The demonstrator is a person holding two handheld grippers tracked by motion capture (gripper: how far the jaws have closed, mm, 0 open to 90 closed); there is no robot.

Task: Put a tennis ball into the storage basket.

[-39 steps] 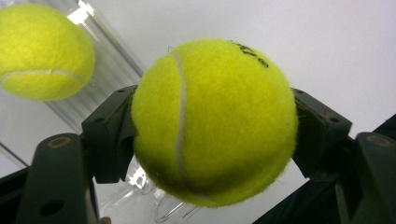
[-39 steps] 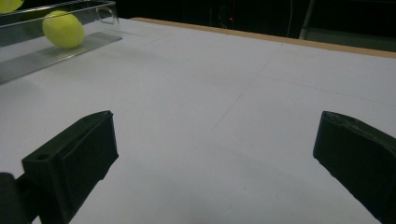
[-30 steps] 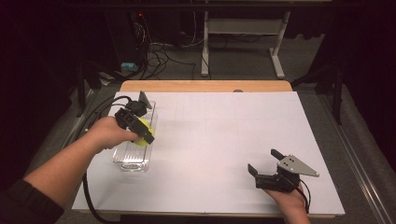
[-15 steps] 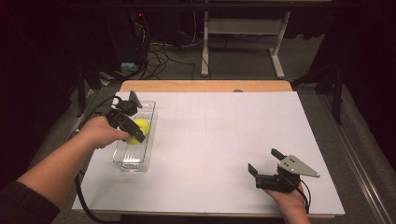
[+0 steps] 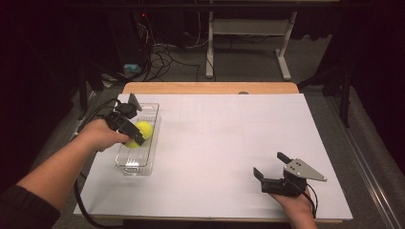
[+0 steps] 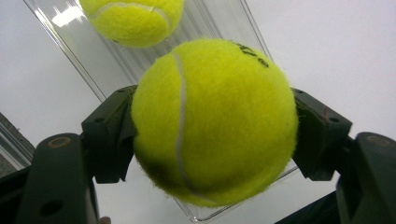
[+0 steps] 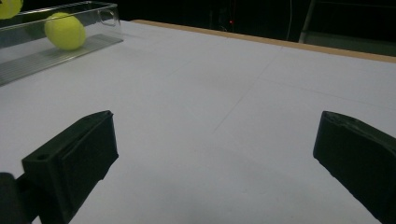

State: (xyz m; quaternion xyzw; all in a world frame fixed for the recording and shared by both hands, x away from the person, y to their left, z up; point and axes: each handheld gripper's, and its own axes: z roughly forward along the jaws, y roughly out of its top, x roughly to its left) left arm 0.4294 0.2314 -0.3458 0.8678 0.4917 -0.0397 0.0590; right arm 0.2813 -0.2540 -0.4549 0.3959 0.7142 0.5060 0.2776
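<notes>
Yellow felt tennis ball (image 6: 212, 123) sits pinched across its middle by the left hand-held gripper (image 5: 134, 135), above the clear tray (image 5: 143, 164) at the worktop's (image 5: 229, 143) left. Light and springy, it suits that grip. The right hand-held gripper (image 7: 215, 163) stands spread, empty.

The left forearm enters from the lower left of the high view and angles up to mid-left, where the left gripper (image 5: 135, 135) has its jaws clamped on something. At the lower right, the right hand (image 5: 295, 202) holds the right gripper (image 5: 270, 165) low, with jaws spread wide.
</notes>
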